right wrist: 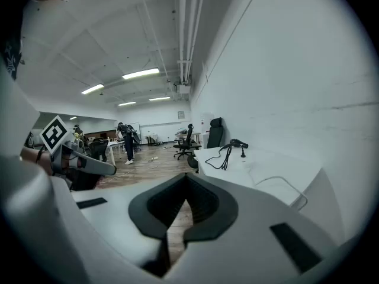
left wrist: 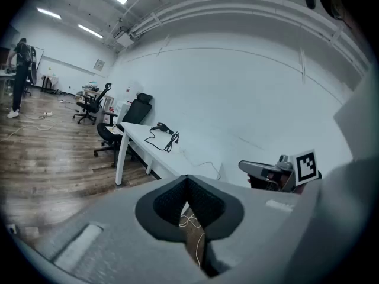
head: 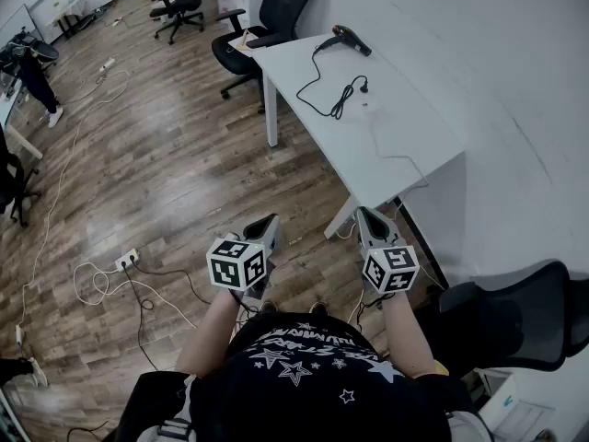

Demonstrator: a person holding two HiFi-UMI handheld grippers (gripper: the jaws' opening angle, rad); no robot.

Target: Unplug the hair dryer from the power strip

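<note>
A black hair dryer [head: 352, 40] lies at the far end of the white table [head: 414, 136], its black cord [head: 331, 99] looped toward the middle. The plug end [head: 365, 85] rests by a faint white power strip [head: 371, 107]; whether it is seated I cannot tell. A thin white cable [head: 398, 157] runs off the table's near edge. Both grippers are held well short of the table, above the floor. My left gripper [head: 265, 227] and right gripper [head: 367, 217] are shut with nothing in them. In the gripper views the dryer [left wrist: 161, 128] [right wrist: 237, 143] is far ahead of the shut pads [left wrist: 188, 182] [right wrist: 186, 185].
Black office chairs stand beyond the table [head: 267, 17] and at my right [head: 515, 316]. White and black cables and a floor socket block [head: 126, 260] lie on the wooden floor at left. A person [head: 32, 72] stands far off at the left. A white wall runs along the table's right side.
</note>
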